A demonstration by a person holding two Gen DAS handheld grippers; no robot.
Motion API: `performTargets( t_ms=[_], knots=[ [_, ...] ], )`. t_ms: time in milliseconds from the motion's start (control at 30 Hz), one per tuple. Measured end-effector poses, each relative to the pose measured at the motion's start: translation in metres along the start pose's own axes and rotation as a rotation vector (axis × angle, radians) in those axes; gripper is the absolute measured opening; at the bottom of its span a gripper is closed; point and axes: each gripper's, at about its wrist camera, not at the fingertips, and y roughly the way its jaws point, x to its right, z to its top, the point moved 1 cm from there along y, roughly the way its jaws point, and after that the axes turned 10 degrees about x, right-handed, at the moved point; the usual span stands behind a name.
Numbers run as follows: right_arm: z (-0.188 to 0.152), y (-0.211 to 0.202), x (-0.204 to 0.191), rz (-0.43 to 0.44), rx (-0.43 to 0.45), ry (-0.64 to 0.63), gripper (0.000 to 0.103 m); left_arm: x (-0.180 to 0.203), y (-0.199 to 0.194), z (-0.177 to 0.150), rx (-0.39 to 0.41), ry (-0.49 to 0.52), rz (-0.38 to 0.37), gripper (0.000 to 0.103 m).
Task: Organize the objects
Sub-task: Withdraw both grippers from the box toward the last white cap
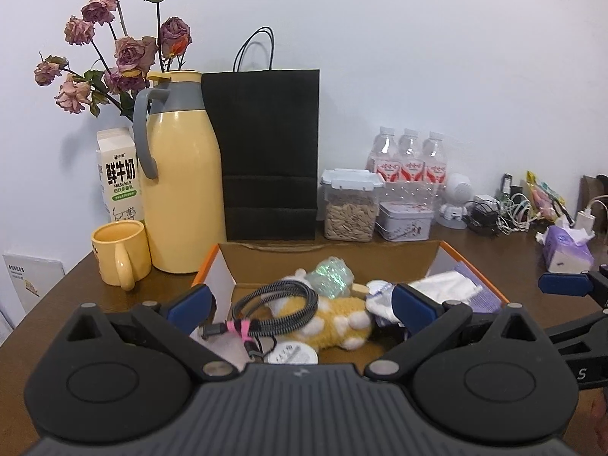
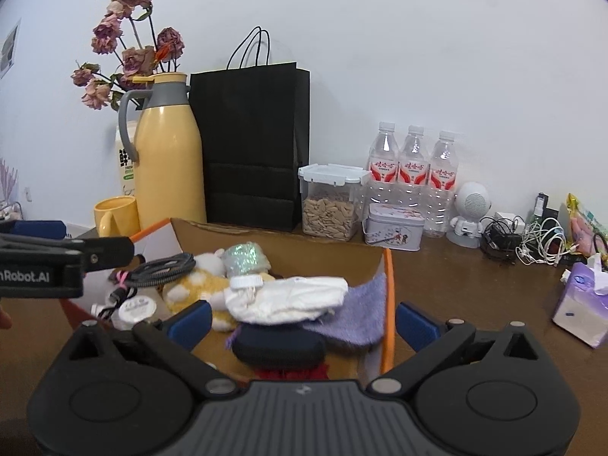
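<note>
— While both grippers hang over the box [image 1: 437,252], what have you got?

— I see my left gripper [image 1: 304,309] spread wide, holding nothing; its blue pads sit above the box's near half, one on each side of the cable [image 1: 277,304] and the plush [image 1: 342,319]; my right gripper [image 2: 304,323] is just as wide and just as empty, its left pad inside the box, its right pad outside the orange rim.

— And the contents?

— A coiled braided cable with a pink tie lies on the left; a yellow-and-white plush sits in the middle, a glittery bundle [image 2: 245,258] touching its far side; a white cloth [image 2: 288,298] lies over a purple towel [image 2: 361,304] that drapes toward the right wall; a dark rounded item [image 2: 277,345] lies nearest my right camera, though I cannot tell what it is; a small white lid [image 2: 136,307] rests at the near left corner.

— Around the box?

— A yellow jug [image 1: 182,190], mug [image 1: 119,252] and black bag [image 1: 269,152] stand behind it on the table [image 1: 494,262]; a seed jar [image 2: 330,201], tin [image 2: 393,230] and three bottles [image 2: 414,167] stand to the right; a tissue pack [image 2: 581,304] lies well apart.
</note>
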Motion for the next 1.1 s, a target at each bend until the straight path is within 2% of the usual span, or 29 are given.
performTargets(
  t_ms=[400, 700, 1033, 1100],
  knots=[
    [-0.033, -0.031, 0.013, -0.008, -0.08, -0.013, 0.103, 0.008, -0.018, -0.031, -0.104, 0.016, -0.03, 0.103],
    [-0.067, -0.034, 0.031, -0.026, -0.177, -0.003, 0.103, 0.031, -0.017, -0.067, -0.233, 0.087, -0.074, 0.103],
    [-0.077, -0.03, 0.04, -0.033, -0.196, 0.028, 0.103, 0.064, -0.016, -0.087, -0.276, 0.167, -0.152, 0.103],
    [-0.078, -0.03, 0.04, -0.029, -0.194, 0.028, 0.103, 0.069, -0.016, -0.09, -0.279, 0.174, -0.169, 0.098]
  ],
)
